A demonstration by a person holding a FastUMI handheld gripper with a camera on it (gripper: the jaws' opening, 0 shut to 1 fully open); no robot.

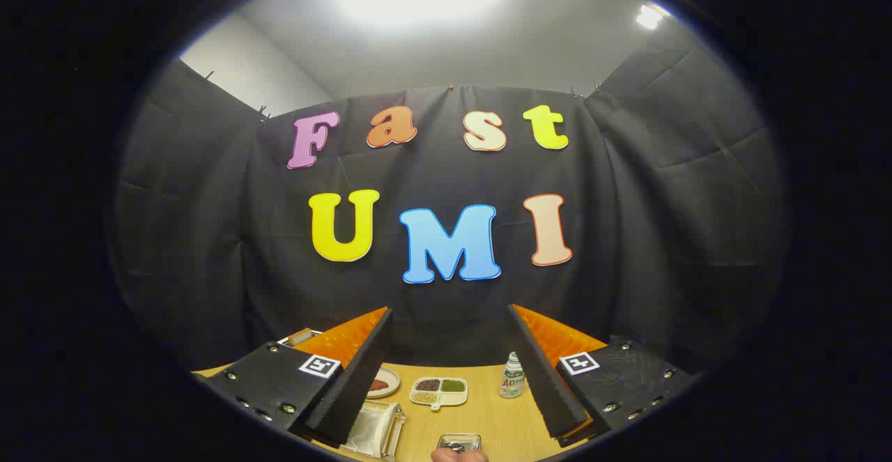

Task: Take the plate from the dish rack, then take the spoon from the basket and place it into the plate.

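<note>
Likely stiff, slick and breakable, the rack (376, 427) plate wants a rim grip; tool (446, 371) fingers apart, empty.

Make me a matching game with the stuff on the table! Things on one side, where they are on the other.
Things:
1. bottle
2. divided tray
3. clear box
4. gripper

Places or states:
A. next to one finger, at its lower end
B. open, fingers wide apart, holding nothing
C. on the table between the fingers, filled with grains
D. standing just beside the other finger

Pairs: 1-D, 2-C, 3-A, 4-B
</note>
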